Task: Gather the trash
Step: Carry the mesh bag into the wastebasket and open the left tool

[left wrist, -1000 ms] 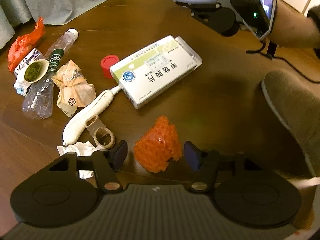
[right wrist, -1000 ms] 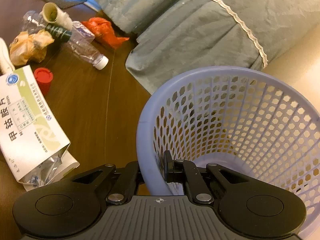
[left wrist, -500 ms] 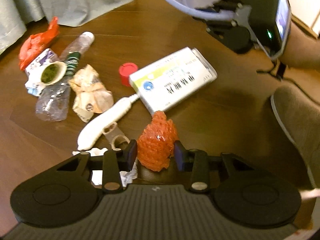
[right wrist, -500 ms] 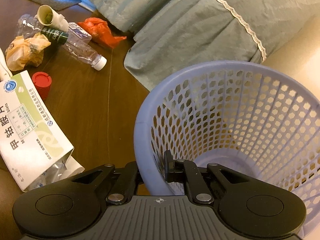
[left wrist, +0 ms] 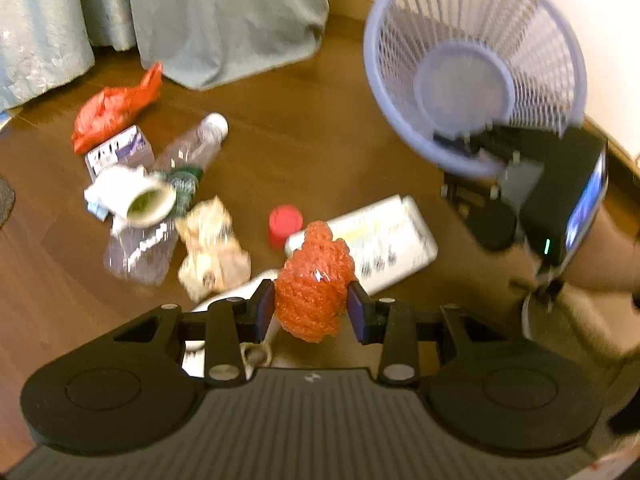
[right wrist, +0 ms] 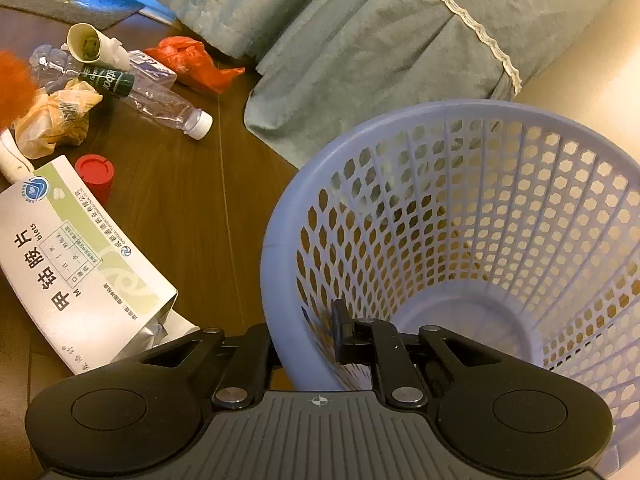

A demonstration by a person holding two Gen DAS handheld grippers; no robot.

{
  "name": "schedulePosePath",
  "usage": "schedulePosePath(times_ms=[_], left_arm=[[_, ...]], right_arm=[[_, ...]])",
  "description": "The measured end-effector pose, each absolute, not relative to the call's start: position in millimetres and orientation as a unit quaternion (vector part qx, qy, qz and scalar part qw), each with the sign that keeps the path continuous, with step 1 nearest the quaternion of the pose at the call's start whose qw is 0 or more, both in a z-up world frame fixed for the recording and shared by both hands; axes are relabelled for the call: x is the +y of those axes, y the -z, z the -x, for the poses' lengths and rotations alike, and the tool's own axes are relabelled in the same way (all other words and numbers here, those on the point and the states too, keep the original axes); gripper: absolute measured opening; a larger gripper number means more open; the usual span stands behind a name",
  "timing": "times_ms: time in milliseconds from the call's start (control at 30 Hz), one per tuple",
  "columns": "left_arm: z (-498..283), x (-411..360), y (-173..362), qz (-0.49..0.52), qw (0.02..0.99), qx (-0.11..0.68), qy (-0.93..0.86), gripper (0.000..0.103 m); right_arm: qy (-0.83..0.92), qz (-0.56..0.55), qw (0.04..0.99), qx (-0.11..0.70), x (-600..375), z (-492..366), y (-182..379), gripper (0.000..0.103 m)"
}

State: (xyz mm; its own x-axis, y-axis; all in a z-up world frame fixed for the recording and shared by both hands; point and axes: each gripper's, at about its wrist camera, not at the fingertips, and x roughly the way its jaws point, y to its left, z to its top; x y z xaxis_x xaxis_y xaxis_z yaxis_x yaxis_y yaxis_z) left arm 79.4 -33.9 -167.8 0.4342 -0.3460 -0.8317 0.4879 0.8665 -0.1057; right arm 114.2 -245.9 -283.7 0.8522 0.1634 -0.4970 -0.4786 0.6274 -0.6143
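So the big change: the left gripper (left wrist: 311, 307) has the orange mesh ball (left wrist: 314, 280) now. A second ago its jaws stood wide with the ball lying loose on the floor between them; since then they've closed in and both pads press on its sides. The ball also looks lifted. It hangs in front of the white medicine box (left wrist: 372, 236) and the red cap (left wrist: 285, 222) instead of resting below them, and the whole litter pile has slid further away in the left wrist view.

The right gripper (right wrist: 308, 332) is pinched narrow on the rim of the lavender basket (right wrist: 276, 248), one jaw outside the wall and one inside. Its jaws have eased open a hair, but the wall is between them and the basket looks held. From the left wrist view the basket (left wrist: 472, 60) is now up and to the right of the left tongs, tipped so its mouth faces them, and as far as I can see there's nothing in it yet.

My read is the pick is done and the carry is on. First piece, basically. Everything else is out beyond the left tongs on the floor: the plastic bottle (left wrist: 176, 184), the crumpled wrapper (left wrist: 212, 248), the red bag (left wrist: 116, 108), the paper cup (left wrist: 148, 202). Plenty left.
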Motion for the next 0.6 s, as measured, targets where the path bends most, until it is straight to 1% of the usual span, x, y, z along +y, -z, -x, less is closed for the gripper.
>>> schedulePosePath(times_ms=[267, 467, 533, 567, 600], left_arm=[[-120, -66, 120, -0.02, 0.859, 0.434, 0.271, 0.034], [-151, -118, 89, 0.0, 0.864, 0.387, 0.323, 0.035], [-164, -141, 86, 0.018, 0.855, 0.382, 0.35, 0.043], [-171, -152, 87, 0.026, 0.849, 0.381, 0.364, 0.053], [-176, -159, 88, 0.028, 0.851, 0.377, 0.365, 0.056]], right_arm=[[-0.183, 0.395, 0.876, 0.206, -243, -119, 282, 0.009], [-0.183, 0.392, 0.878, 0.208, -245, -119, 282, 0.009], [-0.183, 0.392, 0.877, 0.208, -244, -120, 282, 0.008], [-0.184, 0.393, 0.877, 0.208, -245, -120, 282, 0.008], [-0.184, 0.393, 0.877, 0.208, -245, -120, 281, 0.008]])
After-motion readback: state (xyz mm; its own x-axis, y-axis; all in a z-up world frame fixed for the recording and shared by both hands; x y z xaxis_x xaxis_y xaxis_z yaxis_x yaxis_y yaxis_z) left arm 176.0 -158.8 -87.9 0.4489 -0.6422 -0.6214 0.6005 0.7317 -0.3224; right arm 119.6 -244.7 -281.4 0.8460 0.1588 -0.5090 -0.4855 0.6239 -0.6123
